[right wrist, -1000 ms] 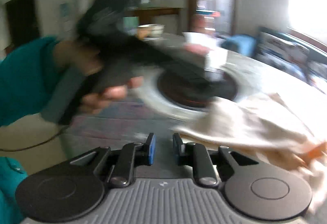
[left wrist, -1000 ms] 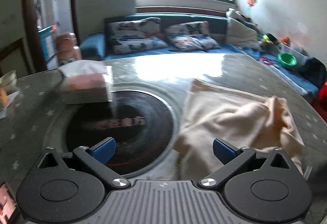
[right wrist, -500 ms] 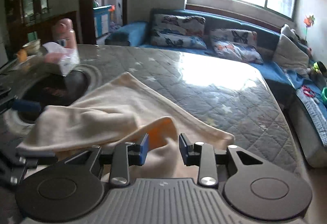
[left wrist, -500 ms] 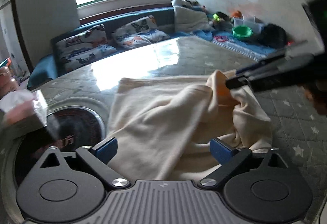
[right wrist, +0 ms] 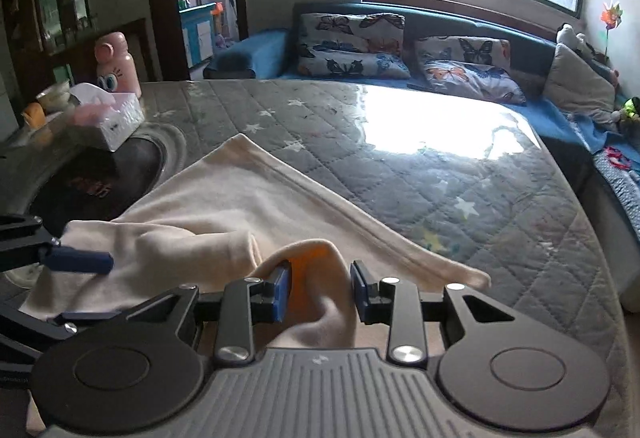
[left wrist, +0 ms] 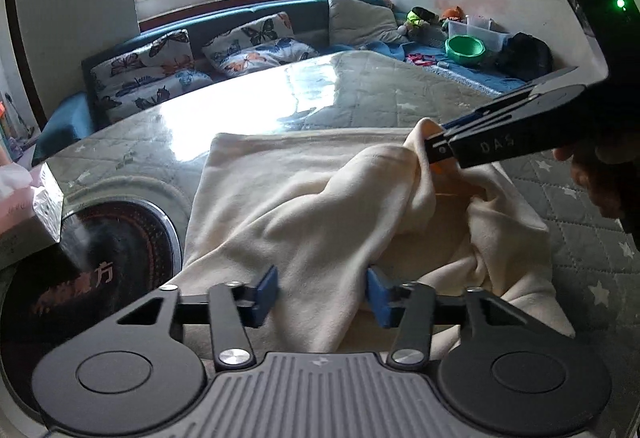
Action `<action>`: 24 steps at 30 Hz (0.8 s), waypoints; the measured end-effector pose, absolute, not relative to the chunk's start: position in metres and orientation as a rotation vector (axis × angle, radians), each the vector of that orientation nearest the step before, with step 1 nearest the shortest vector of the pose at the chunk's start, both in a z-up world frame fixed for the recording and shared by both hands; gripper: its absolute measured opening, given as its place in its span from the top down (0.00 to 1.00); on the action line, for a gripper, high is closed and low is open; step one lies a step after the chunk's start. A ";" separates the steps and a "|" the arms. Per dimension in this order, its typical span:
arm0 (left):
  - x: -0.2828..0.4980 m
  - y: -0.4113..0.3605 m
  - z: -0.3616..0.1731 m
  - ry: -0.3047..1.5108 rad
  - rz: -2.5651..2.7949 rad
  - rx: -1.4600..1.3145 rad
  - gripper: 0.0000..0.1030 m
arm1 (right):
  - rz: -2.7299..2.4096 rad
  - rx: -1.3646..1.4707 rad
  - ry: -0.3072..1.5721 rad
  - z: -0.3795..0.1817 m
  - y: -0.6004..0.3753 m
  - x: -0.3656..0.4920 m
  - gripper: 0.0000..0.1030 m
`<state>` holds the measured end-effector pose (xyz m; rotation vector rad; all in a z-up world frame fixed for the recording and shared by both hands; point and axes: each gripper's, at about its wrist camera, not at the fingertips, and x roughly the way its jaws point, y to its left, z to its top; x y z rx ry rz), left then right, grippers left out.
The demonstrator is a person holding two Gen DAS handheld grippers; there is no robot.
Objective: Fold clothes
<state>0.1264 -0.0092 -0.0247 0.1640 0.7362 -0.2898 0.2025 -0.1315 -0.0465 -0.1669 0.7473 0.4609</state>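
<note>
A cream garment [left wrist: 304, 206] with an orange inner patch lies crumpled on the quilted grey table [left wrist: 380, 90]. My left gripper [left wrist: 322, 292] is partly open, its blue pads on either side of a raised fold at the garment's near edge. My right gripper [right wrist: 320, 292] is partly open around another raised fold of the garment [right wrist: 224, 210], where the orange lining [right wrist: 308, 270] shows. In the left wrist view the right gripper [left wrist: 430, 148] reaches in from the right at the garment's raised corner. In the right wrist view the left gripper's fingers [right wrist: 78, 261] show at left.
A round black hotplate [left wrist: 92, 270] is sunk into the table left of the garment. A tissue box [right wrist: 106, 118] and a pink bottle [right wrist: 116, 62] stand beyond it. A blue sofa with butterfly cushions [right wrist: 400, 46] runs behind the table. A green bowl [left wrist: 464, 48] sits far right.
Both grippers have moved onto the garment. The left jaws have narrowed around a fold; the right jaws have widened slightly around the orange-lined fold.
</note>
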 end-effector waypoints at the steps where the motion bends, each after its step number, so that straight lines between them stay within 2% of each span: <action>1: 0.126 -0.009 -0.025 0.738 -0.290 0.162 0.55 | 0.456 -0.170 0.749 -0.047 -0.130 0.204 0.69; 5: 0.128 -0.006 -0.025 0.741 -0.285 0.145 0.70 | 0.438 -0.182 0.772 -0.052 -0.128 0.208 0.70; 7: 0.129 -0.004 -0.024 0.742 -0.282 0.133 0.74 | 0.425 -0.183 0.781 -0.055 -0.128 0.209 0.87; 9: 0.128 -0.001 -0.023 0.738 -0.282 0.123 0.80 | 0.415 -0.179 0.769 -0.054 -0.130 0.205 0.91; 15: 0.125 0.010 -0.019 0.723 -0.262 0.081 0.90 | 0.350 -0.205 0.680 -0.037 -0.138 0.182 0.93; 24: 0.109 0.069 -0.009 0.690 -0.087 -0.003 0.98 | 0.108 -0.199 0.584 -0.018 -0.194 0.129 0.93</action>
